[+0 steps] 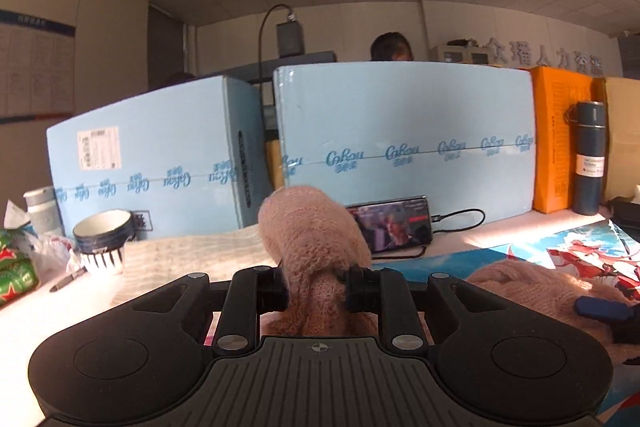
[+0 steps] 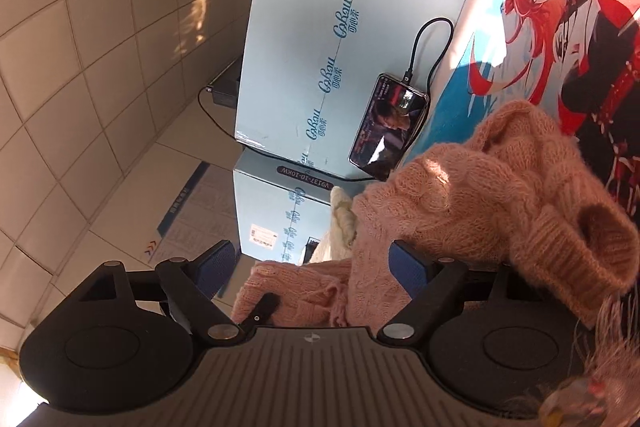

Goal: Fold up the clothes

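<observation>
A fuzzy pink knitted sweater [image 1: 308,227] is bunched between the fingers of my left gripper [image 1: 316,287], which is shut on it and holds a fold raised off the table. More of the sweater [image 1: 520,287] lies to the right on the printed mat. In the right wrist view, which is rolled sideways, my right gripper [image 2: 314,265] stands wide open. The sweater [image 2: 460,195] hangs between its blue pads [image 2: 408,263] without being pinched, and a ribbed cuff [image 2: 580,247] droops over the right finger. One blue pad [image 1: 600,309] shows in the left wrist view.
Two light blue cartons [image 1: 400,131] wall off the back of the table, with a phone [image 1: 394,227] on a cable leaning against them. An orange box [image 1: 556,139] and dark flask [image 1: 590,159] stand right. Stacked cups [image 1: 104,235], a pen [image 1: 68,279] and a cream knitted cloth [image 1: 192,255] lie left.
</observation>
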